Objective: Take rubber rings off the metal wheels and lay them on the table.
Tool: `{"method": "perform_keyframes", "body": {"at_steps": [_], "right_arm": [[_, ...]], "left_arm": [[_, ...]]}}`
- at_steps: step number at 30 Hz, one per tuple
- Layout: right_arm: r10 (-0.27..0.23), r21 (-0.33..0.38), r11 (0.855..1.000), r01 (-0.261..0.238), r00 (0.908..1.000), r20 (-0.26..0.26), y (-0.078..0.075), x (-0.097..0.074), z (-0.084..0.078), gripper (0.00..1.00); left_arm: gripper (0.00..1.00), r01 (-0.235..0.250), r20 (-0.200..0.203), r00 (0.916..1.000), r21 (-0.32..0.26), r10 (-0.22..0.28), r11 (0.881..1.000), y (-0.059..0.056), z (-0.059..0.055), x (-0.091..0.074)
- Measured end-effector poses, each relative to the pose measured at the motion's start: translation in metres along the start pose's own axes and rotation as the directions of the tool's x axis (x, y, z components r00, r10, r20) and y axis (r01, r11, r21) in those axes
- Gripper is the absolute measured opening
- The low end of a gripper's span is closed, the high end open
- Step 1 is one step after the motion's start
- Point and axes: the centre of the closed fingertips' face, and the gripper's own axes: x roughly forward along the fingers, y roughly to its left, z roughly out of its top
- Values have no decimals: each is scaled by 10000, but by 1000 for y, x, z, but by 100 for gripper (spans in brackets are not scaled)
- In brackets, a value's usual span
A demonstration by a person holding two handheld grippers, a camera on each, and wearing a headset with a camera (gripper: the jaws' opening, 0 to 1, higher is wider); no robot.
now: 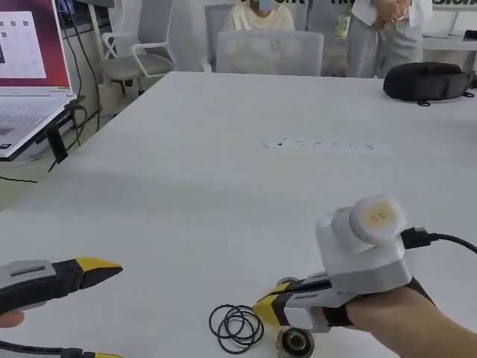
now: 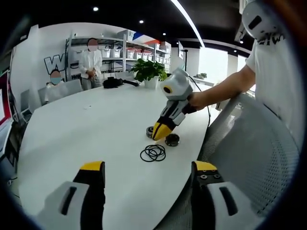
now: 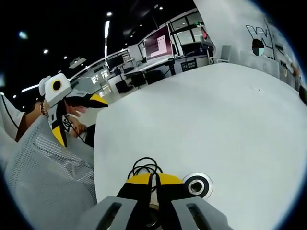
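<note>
Left gripper [image 2: 148, 167]: jaws spread wide with nothing between them, held over the near edge of the table.
Right gripper [image 3: 151, 179]: jaws pressed together, yellow tips angled down close to the tabletop. Whether a ring is pinched between them cannot be told.
Rubber rings [image 3: 144, 167]: a loose heap of thin black loops lying flat, overlapping one another. They are just beyond the right fingertips and straight ahead of the left fingers, well apart from them.
First metal wheel [image 3: 197, 185]: lying flat just to the right of the right fingertips in that gripper's own view, apart from the ring heap.
Second metal wheel [image 2: 150, 130]: on the far side of the right fingertips as the left gripper view shows it, partly hidden by them.
Rings on the wheels: too small to tell.
Table [image 1: 223, 171]: white and bare ahead of both pairs of fingers.
Power strip [image 1: 320, 144]: white, far beyond the right fingers, mid-table.
Laptop [image 1: 22, 74]: open, beyond the left fingers at the table's left edge.
</note>
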Motion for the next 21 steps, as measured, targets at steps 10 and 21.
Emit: {"method": "perform_keyframes", "body": {"at_steps": [10,21], "right_arm": [[287,103,9995,-289,9993,242,7,-9,8,5],[624,-151,9980,-613,9940,898,14,-31,26,23]], "left_arm": [[71,57,47,10000,50,-58,10000,-1,2,1],[71,84,119,9999,149,-86,9999,-2,5,2]]}}
